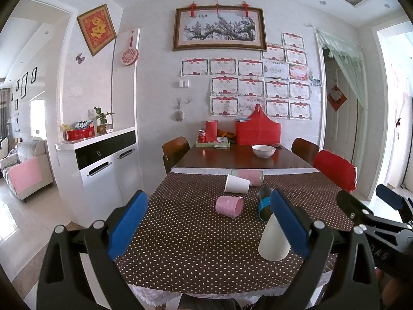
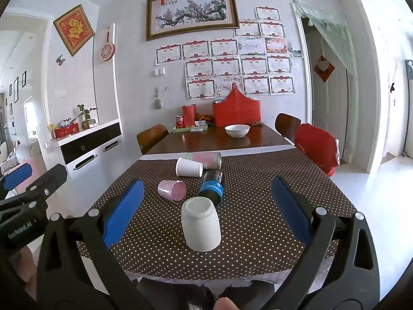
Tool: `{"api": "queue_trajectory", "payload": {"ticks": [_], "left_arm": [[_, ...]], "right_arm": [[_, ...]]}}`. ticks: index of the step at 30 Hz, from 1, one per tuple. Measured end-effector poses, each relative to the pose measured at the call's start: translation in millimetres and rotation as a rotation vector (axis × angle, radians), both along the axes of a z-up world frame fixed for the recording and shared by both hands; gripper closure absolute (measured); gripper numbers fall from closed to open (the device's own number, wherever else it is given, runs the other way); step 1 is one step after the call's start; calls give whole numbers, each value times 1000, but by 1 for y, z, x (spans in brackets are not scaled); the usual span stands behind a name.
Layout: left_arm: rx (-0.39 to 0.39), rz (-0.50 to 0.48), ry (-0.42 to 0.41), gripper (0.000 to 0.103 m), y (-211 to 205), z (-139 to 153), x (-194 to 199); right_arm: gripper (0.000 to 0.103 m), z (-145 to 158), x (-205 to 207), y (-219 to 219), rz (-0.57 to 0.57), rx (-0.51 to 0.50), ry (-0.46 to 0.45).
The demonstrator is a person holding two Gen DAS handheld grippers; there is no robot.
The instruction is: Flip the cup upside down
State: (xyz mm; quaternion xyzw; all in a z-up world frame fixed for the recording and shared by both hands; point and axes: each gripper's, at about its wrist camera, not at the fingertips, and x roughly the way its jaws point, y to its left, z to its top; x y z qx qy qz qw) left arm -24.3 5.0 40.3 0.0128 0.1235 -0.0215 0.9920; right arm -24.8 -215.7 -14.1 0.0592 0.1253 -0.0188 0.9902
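A white paper cup [image 2: 201, 226] stands upside down on the dotted brown tablecloth [image 2: 258, 206], centred between my right gripper's [image 2: 206, 214] open blue pads, which do not touch it. In the left wrist view the same cup [image 1: 274, 240] stands partly behind the right pad [image 1: 289, 222] of my open, empty left gripper [image 1: 207, 223]. Further back lie a pink cup [image 2: 172, 190] on its side, a blue and black cup [image 2: 212, 186] on its side, another white paper cup [image 2: 189, 168] on its side and a pink and green tumbler [image 2: 206, 159].
A white bowl [image 2: 237, 130], a red bag [image 2: 236, 112] and a tray with a soda can [image 2: 180, 122] stand at the table's far end. Chairs flank the table; one has a red cover [image 2: 316, 147]. A white sideboard [image 2: 87, 149] stands at the left.
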Motion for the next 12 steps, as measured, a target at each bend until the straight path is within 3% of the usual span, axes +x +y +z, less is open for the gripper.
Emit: {"api": "queue_trajectory", "payload": {"ticks": [12], "left_arm": [[7,9,12,8,-1,-1,5]], "right_arm": [[6,-2,1,-2,5,3,2]]}}
